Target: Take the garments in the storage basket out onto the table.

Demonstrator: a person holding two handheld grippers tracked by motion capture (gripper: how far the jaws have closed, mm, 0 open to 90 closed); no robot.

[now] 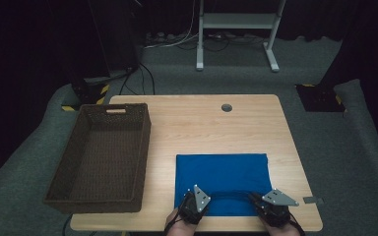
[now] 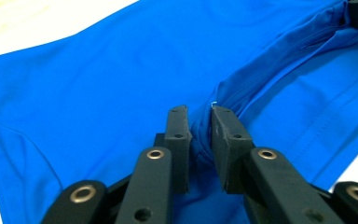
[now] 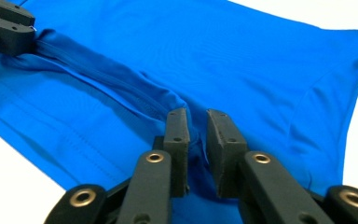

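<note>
A blue cloth [image 1: 221, 172] lies folded flat on the near right part of the wooden table [image 1: 202, 128]. Along its near edge a raised, bunched ridge of fabric runs between my two grippers. My left gripper [image 1: 206, 196] [image 2: 199, 116] sits at the ridge's left end. Its pads stand a little apart with the fold of blue cloth [image 2: 121, 70] lying between them, not pinched. My right gripper [image 1: 253, 196] [image 3: 196, 119] sits at the right end in the same way, a narrow gap showing around the cloth [image 3: 242, 56]. Each gripper view shows the other gripper far off on the ridge.
A dark woven basket [image 1: 128, 147] stands empty on the table's left side, overhanging the left edge. A round cable hole [image 1: 227, 107] is at the table's far middle. A small grey tag [image 1: 313, 200] lies near the front right corner. A white desk frame [image 1: 236, 22] stands beyond.
</note>
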